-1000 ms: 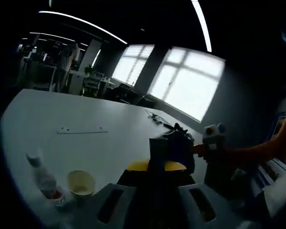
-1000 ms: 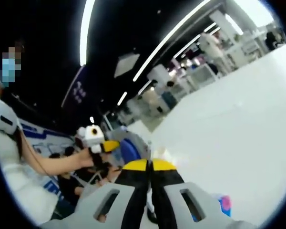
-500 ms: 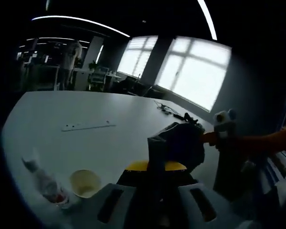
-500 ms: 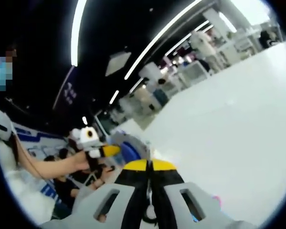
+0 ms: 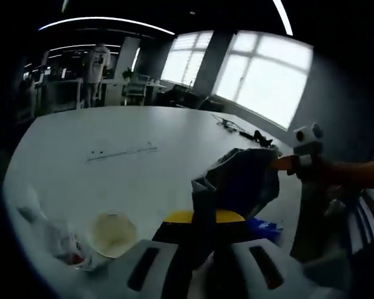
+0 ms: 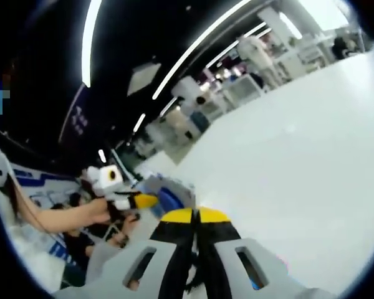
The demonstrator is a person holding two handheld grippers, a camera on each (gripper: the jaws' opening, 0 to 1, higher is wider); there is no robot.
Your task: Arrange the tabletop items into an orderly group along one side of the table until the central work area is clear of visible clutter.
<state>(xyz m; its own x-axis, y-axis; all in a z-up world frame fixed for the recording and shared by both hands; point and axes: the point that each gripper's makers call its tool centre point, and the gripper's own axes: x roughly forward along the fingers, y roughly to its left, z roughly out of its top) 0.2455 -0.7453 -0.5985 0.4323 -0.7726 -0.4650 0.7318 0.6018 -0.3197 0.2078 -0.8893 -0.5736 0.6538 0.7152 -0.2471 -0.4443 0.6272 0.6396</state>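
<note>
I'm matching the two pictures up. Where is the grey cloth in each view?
Left gripper view: grey cloth centre right, held in the left gripper.
Right gripper view: lower left, beside that gripper's yellow tip.
Shared landmark: the white table.

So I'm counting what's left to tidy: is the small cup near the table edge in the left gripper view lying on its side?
No, the small cup stands upright on the white table, its round open mouth facing up.

Dim office with bright windows [image 5: 262, 81], ceiling light strips [image 6: 199, 43] and distant desks [image 5: 62, 93]
</note>
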